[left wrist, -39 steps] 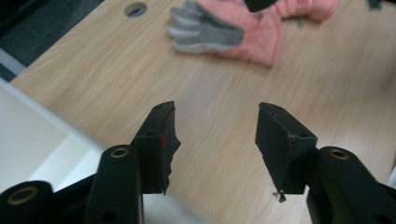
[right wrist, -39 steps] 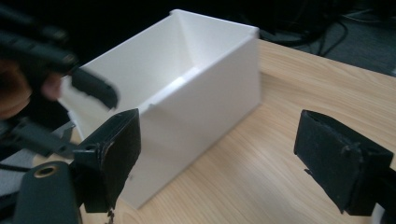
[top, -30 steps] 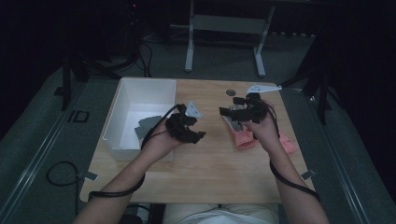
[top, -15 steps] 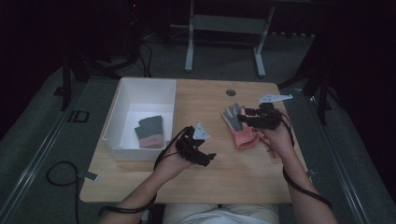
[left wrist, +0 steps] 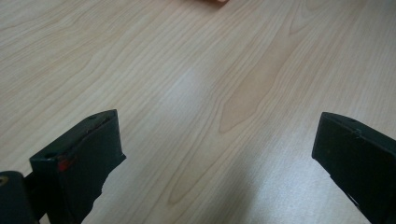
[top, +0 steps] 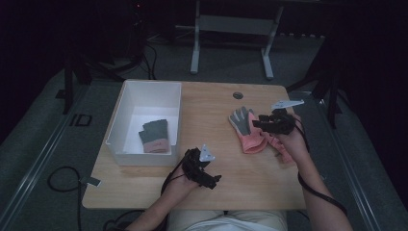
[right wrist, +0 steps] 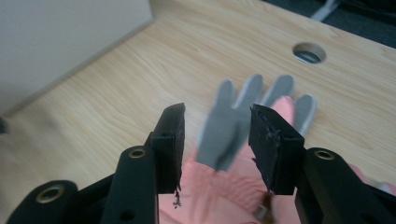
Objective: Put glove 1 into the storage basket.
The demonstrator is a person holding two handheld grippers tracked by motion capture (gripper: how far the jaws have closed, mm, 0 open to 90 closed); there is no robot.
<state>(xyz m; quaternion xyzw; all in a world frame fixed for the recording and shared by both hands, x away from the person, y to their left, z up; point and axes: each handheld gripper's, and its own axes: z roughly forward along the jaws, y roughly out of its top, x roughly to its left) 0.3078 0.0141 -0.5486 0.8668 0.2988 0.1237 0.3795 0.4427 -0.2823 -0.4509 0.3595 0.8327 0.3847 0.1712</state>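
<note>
A grey-and-pink glove (top: 244, 129) lies flat on the wooden table (top: 211, 103), right of centre. My right gripper (top: 256, 123) hovers low over it, pointing left. Its jaws have just been closing, and the glove (right wrist: 275, 91) sits between and under them. The pads (right wrist: 173, 140) stand apart from it, so the gripper is open. A second, similar glove (top: 155, 136) rests inside the white bin (top: 118, 113). My left gripper (top: 213, 179) is near the table's front edge. Its jaws have just been opening. It (left wrist: 215, 154) stands wide open over bare wood (left wrist: 210, 70).
The bin's white wall (right wrist: 60, 42) rises to the left of the right gripper. A round cable hole (top: 237, 95) lies behind the glove. More pink fabric (top: 285, 148) pokes out under the right hand. Dark floor and a desk frame lie beyond the table.
The left gripper has drawn back from the bin to the front edge, sunk lower and opened wide. The right gripper has shifted right over the table glove and its jaws have narrowed.
</note>
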